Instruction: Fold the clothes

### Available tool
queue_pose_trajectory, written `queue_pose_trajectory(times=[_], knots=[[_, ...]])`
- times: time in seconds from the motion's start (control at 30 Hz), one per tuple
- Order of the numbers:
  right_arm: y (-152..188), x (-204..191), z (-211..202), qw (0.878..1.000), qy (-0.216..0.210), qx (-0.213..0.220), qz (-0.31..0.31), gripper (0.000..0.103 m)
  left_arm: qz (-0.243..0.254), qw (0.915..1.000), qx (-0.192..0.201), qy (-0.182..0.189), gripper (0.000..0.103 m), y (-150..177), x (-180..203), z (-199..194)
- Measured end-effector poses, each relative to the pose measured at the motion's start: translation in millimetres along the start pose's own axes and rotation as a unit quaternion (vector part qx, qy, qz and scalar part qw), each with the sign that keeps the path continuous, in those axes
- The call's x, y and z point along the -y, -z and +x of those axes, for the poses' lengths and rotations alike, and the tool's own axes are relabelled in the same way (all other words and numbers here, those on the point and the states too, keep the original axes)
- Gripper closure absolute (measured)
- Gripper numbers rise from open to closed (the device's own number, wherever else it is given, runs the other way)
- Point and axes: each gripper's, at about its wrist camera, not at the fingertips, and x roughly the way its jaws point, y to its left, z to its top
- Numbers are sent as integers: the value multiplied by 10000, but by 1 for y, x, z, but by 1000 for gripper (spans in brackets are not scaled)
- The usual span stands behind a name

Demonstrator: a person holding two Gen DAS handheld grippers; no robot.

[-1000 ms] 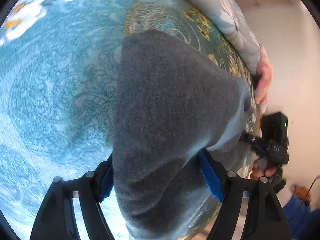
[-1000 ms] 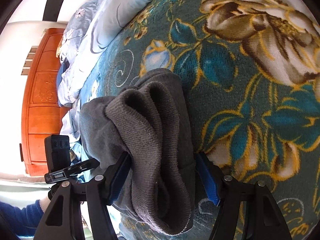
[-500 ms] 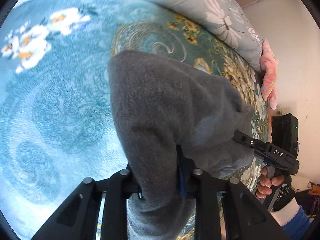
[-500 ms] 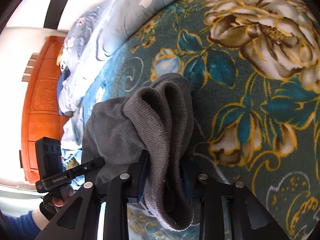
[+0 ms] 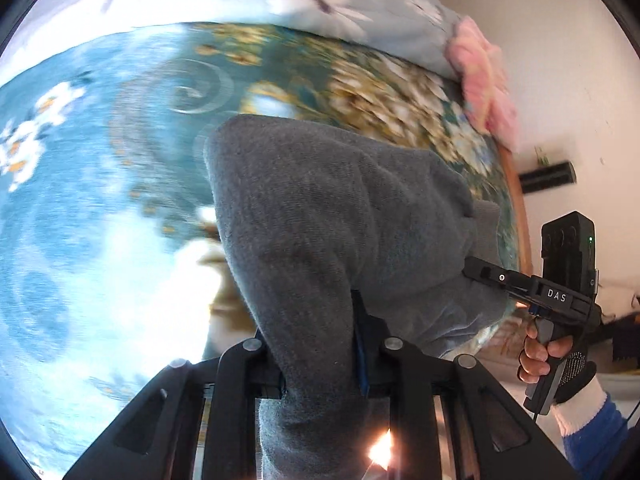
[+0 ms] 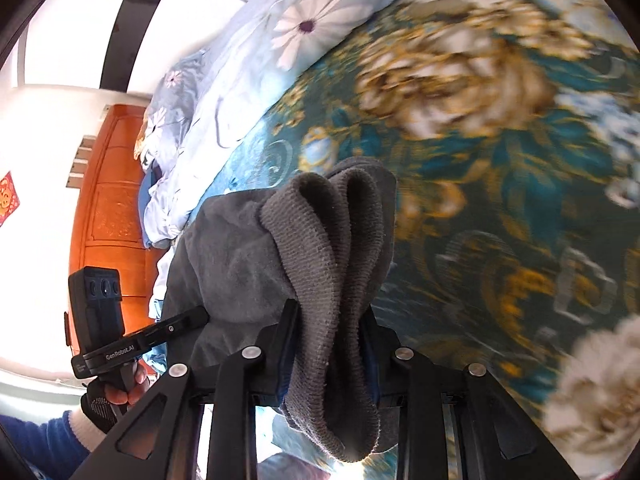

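Both tongs, left gripper [image 5: 320, 344] and right gripper [image 6: 332, 344], are clamped on the grey garment [image 5: 340, 216], whose bunched edge between them might slip free if tugged.

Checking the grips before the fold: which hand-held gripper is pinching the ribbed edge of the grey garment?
The right hand-held gripper: coarse ribbed knit bunches between its fingers, while the left clamps smooth fabric of the grey garment.

A home bedroom: a bed spread with a teal floral blanket [image 6: 500, 184], a pale blue daisy-print quilt [image 6: 256, 52] bunched along it (a pink plush item [image 5: 486, 80] beside it), and 1 carved orange wooden cabinet [image 6: 110, 200].
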Motion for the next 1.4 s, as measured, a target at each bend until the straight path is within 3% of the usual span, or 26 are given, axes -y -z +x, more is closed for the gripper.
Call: queue_pose_trajectory(times=[0.33, 0.67, 1.03, 1.2, 1.4], knots=[[2, 98, -106, 9980, 574, 110, 234, 73, 290, 9982, -399, 355, 77, -2, 118, 79], [-21, 170, -154, 9955, 939, 45, 156, 73, 434, 9973, -404, 434, 77, -8, 186, 135], [-48, 218, -161, 9942, 1065, -80, 87, 73, 320, 9978, -488, 327, 76, -17, 200, 177], [-45, 232, -155, 9947, 998, -114, 199, 72, 97, 9972, -622, 394, 75, -13, 192, 185], [-44, 242, -150, 9949, 963, -133, 251, 71, 254, 9970, -668, 286, 70, -10, 191, 190]])
